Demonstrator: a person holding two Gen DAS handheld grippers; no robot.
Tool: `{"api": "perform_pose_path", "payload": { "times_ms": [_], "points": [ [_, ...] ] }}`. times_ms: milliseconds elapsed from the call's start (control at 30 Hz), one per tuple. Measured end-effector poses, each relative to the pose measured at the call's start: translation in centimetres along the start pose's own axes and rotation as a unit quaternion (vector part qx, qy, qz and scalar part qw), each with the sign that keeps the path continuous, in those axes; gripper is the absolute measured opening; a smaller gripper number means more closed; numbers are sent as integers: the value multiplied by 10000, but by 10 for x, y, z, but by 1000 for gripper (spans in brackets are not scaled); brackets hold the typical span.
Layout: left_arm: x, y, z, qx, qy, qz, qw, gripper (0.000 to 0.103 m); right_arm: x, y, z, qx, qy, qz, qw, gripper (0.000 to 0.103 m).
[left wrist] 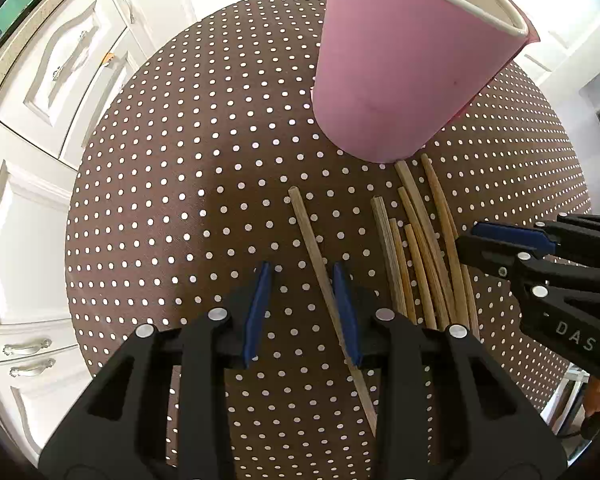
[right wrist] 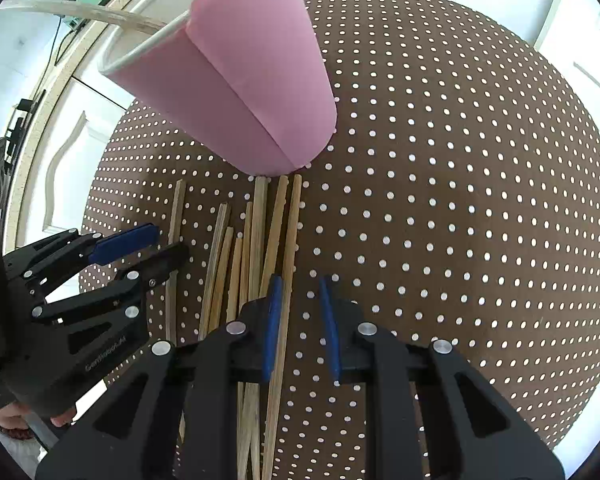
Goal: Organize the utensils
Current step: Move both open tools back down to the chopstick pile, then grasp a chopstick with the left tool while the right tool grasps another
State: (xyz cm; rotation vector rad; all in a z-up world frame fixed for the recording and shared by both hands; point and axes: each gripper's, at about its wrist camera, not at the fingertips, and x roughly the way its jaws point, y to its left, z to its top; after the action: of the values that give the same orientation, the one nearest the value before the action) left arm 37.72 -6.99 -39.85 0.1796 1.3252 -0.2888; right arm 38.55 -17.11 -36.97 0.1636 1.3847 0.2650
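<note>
Nearest the left wrist lens, left hand-held gripper (left wrist: 302,312) low in the frame, blue pads apart, one loose wooden chopstick (left wrist: 318,264) slanting between them and lying against the right pad, not clamped. Lower centre of the right wrist view, right hand-held gripper (right wrist: 300,324), pads a narrow gap apart, the rightmost stick of the chopstick bundle (right wrist: 256,248) at the inner face of the left pad, bare cloth between the pads; no grip visible. Bundle lying lengthwise on the brown polka-dot tabletop (right wrist: 440,200), far ends reaching the foot of the pink paper cup (right wrist: 252,92). Cup upright in the upper middle of both views, one stick (right wrist: 80,14) leaning out over its rim. White cabinet doors (left wrist: 40,92) along the left edge of the left wrist view.
</note>
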Motion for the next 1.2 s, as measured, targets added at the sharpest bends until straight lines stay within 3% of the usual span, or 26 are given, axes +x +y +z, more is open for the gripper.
{"api": "perform_pose_path", "payload": {
  "times_ms": [233,333,433,567,900,1200],
  "points": [
    [3,1,2,-2,8,2,10000,32,13,19,18,-175,83,-343,9992,14],
    [3,4,6,-17,-27,-9,10000,22,17,19,26,-169,67,-472,9987,6],
    [3,12,8,-171,-1,-131,9998,11,18,14,28,20,11,-329,9995,5],
    [0,25,10,-377,54,-382,9985,7,14,0,29,304,-14,-51,9995,5],
    [-51,29,10,-243,-436,-945,9943,5,-42,-10,20,722,-639,318,9948,5],
    [-109,25,23,89,-1014,-1241,9870,5,-105,-1,15,592,-1407,310,9878,4]
  ]
}}
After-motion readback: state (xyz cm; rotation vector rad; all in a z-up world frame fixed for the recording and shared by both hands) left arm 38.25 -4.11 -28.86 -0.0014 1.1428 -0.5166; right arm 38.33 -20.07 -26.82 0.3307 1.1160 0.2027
